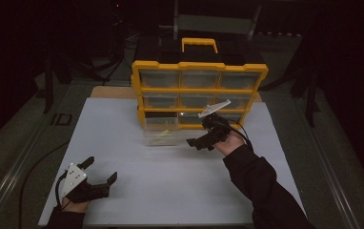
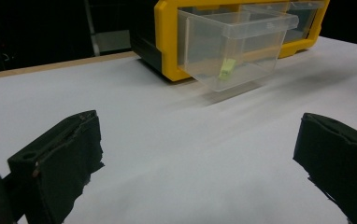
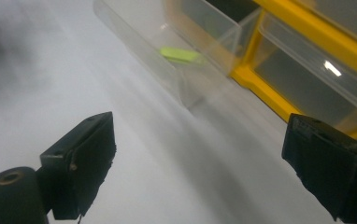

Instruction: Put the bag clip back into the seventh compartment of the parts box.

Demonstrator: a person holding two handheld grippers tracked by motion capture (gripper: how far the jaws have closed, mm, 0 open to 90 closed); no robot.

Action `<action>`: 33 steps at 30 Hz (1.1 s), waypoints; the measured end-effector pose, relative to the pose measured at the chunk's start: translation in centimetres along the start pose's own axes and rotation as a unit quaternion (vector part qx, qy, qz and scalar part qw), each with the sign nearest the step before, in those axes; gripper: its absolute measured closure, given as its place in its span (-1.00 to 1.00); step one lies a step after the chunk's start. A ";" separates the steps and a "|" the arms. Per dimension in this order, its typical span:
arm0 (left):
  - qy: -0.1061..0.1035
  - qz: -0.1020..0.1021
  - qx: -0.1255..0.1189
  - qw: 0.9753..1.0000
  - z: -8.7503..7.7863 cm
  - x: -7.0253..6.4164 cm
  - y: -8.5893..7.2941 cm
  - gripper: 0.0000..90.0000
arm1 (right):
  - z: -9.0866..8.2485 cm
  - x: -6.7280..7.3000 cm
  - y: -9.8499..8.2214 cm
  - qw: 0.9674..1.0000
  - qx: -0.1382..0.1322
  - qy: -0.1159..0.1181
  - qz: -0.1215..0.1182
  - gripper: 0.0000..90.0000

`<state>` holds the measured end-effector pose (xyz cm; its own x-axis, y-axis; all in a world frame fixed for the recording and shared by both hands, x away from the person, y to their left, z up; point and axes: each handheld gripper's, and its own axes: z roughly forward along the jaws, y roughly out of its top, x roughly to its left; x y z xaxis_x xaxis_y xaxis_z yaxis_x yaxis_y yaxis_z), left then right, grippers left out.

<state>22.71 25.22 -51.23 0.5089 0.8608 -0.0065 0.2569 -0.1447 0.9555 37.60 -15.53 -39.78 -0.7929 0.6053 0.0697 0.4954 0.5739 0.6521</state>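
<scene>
my right gripper (image 1: pixel 204 141) hovers, fingers wide and empty, just beside the clear drawer (image 1: pixel 161 130) pulled out of the yellow organizer (image 1: pixel 199 90), a green piece (image 3: pixel 181 54) inside. left gripper (image 1: pixel 96 177), also spread wide, sits well apart near the counter (image 1: pixel 170 186) edge. a careless nudge could, i judge, pull the drawer free and tip it; open room lies left.

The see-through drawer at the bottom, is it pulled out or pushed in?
Pulled out. The clear drawer sticks forward from the yellow organizer over the white table, with a small green piece inside.
</scene>
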 end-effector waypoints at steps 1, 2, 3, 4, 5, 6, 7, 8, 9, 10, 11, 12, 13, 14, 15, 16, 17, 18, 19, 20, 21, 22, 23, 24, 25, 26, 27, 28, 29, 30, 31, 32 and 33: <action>0.000 0.000 0.000 1.000 0.0 0.0 0.0 -0.98 | 0.0 -0.1 -0.3 1.000 0.001 0.000 0.002 -0.78; 0.000 0.001 0.000 1.000 0.0 0.0 0.0 -0.98 | -0.1 -0.2 -0.7 1.000 0.000 -0.001 0.004 -0.78; 0.000 0.001 0.001 1.000 0.0 0.0 0.0 -0.98 | -0.1 -0.3 -1.0 1.000 0.000 -0.002 0.005 -0.78; 0.000 0.001 0.001 1.000 0.0 0.0 0.0 -0.98 | -0.1 -0.3 -1.3 1.000 0.000 -0.002 0.005 -0.78; 0.000 0.003 0.001 1.000 0.0 0.0 0.0 -0.98 | 0.0 -0.3 -1.6 1.000 -0.001 -0.003 0.005 -0.78; 0.000 0.003 0.001 1.000 0.0 0.0 0.0 -0.98 | 0.0 -0.4 -2.0 1.000 -0.002 -0.004 0.006 -0.78; 0.000 0.003 0.000 1.000 0.0 -0.1 0.0 -0.98 | 0.0 -0.4 -2.4 1.000 -0.005 -0.006 0.007 -0.78; 0.000 0.003 0.000 1.000 0.0 0.0 0.0 -0.98 | 0.0 -0.4 -2.6 1.000 -0.007 -0.008 0.007 -0.78; 0.001 0.001 0.000 1.000 0.0 0.0 0.0 -0.98 | -0.1 -0.5 -2.9 1.000 -0.009 -0.011 0.006 -0.78; 0.001 0.001 0.000 1.000 0.0 0.0 0.0 -0.98 | -0.1 -0.4 -3.3 1.000 -0.015 -0.019 0.003 -0.78; 0.001 0.000 0.000 1.000 0.0 0.0 0.0 -0.98 | -0.2 -0.4 -3.6 0.999 -0.020 -0.026 0.000 -0.76; 0.001 0.000 0.000 1.000 0.0 0.0 0.0 -0.98 | -0.2 -0.3 -3.9 0.999 -0.022 -0.028 -0.001 -0.74; 0.000 0.001 0.001 1.000 0.0 0.0 0.0 -0.98 | -0.3 -0.3 -4.2 0.999 -0.027 -0.030 -0.002 -0.74; 0.000 0.001 0.001 1.000 0.0 0.0 0.0 -0.98 | -0.3 -0.3 -4.6 0.999 -0.031 -0.030 -0.001 -0.74; 0.000 0.002 0.000 1.000 0.0 0.0 0.0 -0.98 | -0.4 -0.4 -4.8 0.999 -0.030 -0.027 -0.001 -0.74; 0.000 0.002 0.000 1.000 0.0 -0.1 0.0 -0.98 | -0.4 -0.4 -5.1 0.999 -0.029 -0.027 0.000 -0.74; 0.000 0.002 0.000 1.000 0.0 0.0 0.0 -0.98 | -0.4 -0.4 -5.5 0.999 -0.031 -0.030 0.002 -0.75; 0.000 0.001 0.000 1.000 0.0 0.0 0.0 -0.98 | -0.4 -0.4 -5.8 0.999 -0.033 -0.028 0.003 -0.75; 0.000 0.001 0.000 1.000 0.0 0.0 0.0 -0.98 | -0.4 -0.4 -6.1 0.999 -0.034 -0.030 0.005 -0.75; 0.000 0.001 0.000 1.000 0.0 0.0 0.0 -0.98 | -0.5 -0.4 -6.5 0.999 -0.038 -0.034 0.006 -0.75; 0.000 0.001 0.000 1.000 0.0 0.0 0.0 -0.98 | -0.5 -0.4 -6.8 0.998 -0.041 -0.036 0.006 -0.75; 0.000 0.001 0.000 1.000 0.0 0.0 0.0 -0.98 | -0.5 -0.4 -6.8 0.998 -0.041 -0.036 0.006 -0.75; 0.000 0.002 0.000 1.000 0.0 -0.1 0.0 -0.98 | -0.5 -0.3 -7.1 0.998 -0.044 -0.039 0.009 -0.75; 0.000 0.002 0.000 1.000 0.0 -0.1 0.0 -0.98 | -0.6 -0.3 -7.8 0.998 -0.046 -0.046 0.011 -0.74; -0.001 0.003 0.000 1.000 0.0 -0.1 0.0 -0.98 | -0.5 -0.4 -8.1 0.998 -0.045 -0.047 0.012 -0.74; 0.000 0.003 0.001 1.000 0.0 -0.1 0.0 -0.98 | -0.5 -0.4 -8.4 0.998 -0.043 -0.049 0.012 -0.72; 0.000 0.002 0.000 1.000 0.0 -0.1 0.0 -0.98 | -0.5 -0.4 -8.7 0.998 -0.043 -0.048 0.013 -0.72; 0.000 0.002 0.000 1.000 0.0 -0.1 0.0 -0.98 | -0.4 -0.4 -9.0 0.998 -0.044 -0.048 0.014 -0.72; 0.000 0.002 0.000 1.000 0.0 -0.1 0.0 -0.98 | -0.4 -0.4 -9.0 0.998 -0.044 -0.048 0.014 -0.72; 0.000 0.002 0.000 1.000 0.0 0.0 0.0 -0.98 | -0.4 -0.4 -9.4 0.998 -0.045 -0.048 0.019 -0.70; 0.000 0.003 0.001 1.000 0.0 -0.1 0.0 -0.98 | -0.4 -0.4 -10.0 0.997 -0.047 -0.053 0.022 -0.69; 0.000 0.003 0.001 1.000 0.0 -0.1 0.0 -0.98 | -0.4 -0.5 -10.2 0.997 -0.050 -0.053 0.022 -0.69; 0.000 0.003 0.001 1.000 0.0 -0.1 0.0 -0.98 | -0.4 -0.5 -10.6 0.997 -0.055 -0.051 0.027 -0.69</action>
<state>22.71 25.14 -51.21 0.5105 0.8599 -0.0018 0.2552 -0.1496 0.9552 32.62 -22.18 -46.40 -0.7238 0.6893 0.0329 0.4896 0.4794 0.7284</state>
